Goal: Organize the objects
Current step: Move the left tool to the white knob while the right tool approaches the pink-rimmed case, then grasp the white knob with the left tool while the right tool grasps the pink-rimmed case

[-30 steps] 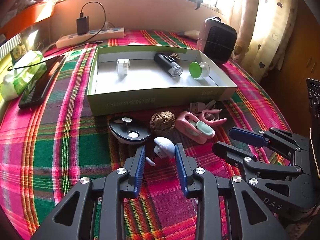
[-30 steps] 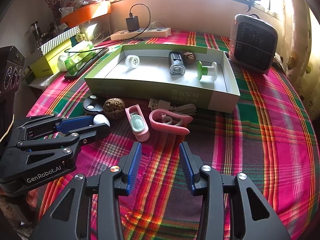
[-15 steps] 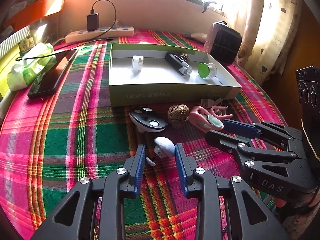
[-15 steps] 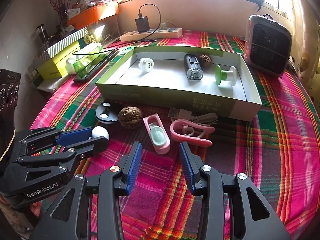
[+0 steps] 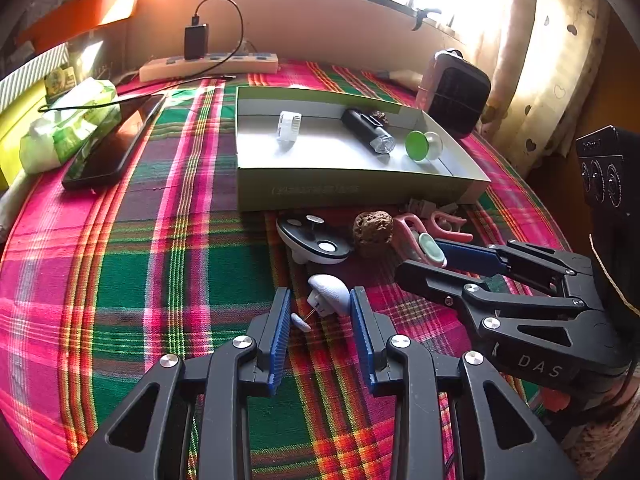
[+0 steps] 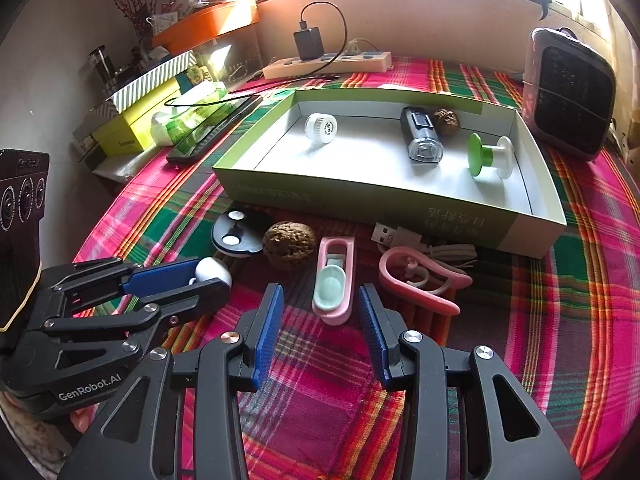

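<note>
Two grippers work near the green box (image 6: 404,196): the left gripper (image 5: 320,312) has its pads closed around a small white dome-shaped piece (image 5: 330,294). The right gripper (image 6: 320,316) is spread wide, with nothing held, the near end of the pink-and-mint holder (image 6: 334,280) between its fingertips, on the plaid cloth (image 6: 520,320).

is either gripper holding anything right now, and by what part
The left gripper grips the small white mushroom-shaped piece by the sides of its domed cap. The right gripper is open and holds nothing.

Two walnuts (image 6: 289,249) (image 6: 447,120), two pink clips (image 6: 334,280) (image 6: 420,280), one green box (image 6: 384,196), one flashlight (image 6: 422,138).
</note>
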{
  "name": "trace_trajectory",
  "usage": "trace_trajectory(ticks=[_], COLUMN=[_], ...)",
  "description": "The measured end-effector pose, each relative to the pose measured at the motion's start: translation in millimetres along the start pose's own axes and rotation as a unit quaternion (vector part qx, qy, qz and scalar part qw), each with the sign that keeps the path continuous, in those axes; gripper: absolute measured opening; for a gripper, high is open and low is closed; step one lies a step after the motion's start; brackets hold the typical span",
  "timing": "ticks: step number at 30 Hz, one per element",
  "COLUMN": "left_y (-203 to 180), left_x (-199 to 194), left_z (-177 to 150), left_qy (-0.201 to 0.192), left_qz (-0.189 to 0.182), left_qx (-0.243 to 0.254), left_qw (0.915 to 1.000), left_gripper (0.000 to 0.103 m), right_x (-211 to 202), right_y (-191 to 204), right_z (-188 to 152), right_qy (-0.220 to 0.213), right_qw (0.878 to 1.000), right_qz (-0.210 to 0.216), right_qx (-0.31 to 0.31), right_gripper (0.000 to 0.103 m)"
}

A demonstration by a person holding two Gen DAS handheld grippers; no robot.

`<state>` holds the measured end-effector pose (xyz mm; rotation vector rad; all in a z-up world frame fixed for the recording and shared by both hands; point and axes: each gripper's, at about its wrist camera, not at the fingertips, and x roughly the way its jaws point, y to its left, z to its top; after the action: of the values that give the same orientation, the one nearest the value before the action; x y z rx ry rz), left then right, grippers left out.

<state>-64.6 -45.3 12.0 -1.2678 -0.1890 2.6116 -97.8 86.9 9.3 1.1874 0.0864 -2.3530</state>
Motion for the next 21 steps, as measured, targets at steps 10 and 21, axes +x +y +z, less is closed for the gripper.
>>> trace_trajectory(ticks=[10, 21], left_y=[-0.1, -0.4], left_x=[0.0, 0.3], left_z=[0.2, 0.1], left_qy=[0.000, 0.000], left_qz=[0.001, 0.002], left_qx=[0.000, 0.002], left_qw=[1.0000, 1.0000], left_gripper=[0.028, 0.028], right_x=[11.4, 8.5], right_y=[10.0, 5.8], right_z=[8.5, 7.4], right_qy=[0.001, -0.003], right_qw=[0.998, 0.997], right_qz=[-0.055, -0.074], right_qx=[-0.040, -0.034], right_gripper=[0.041, 0.021])
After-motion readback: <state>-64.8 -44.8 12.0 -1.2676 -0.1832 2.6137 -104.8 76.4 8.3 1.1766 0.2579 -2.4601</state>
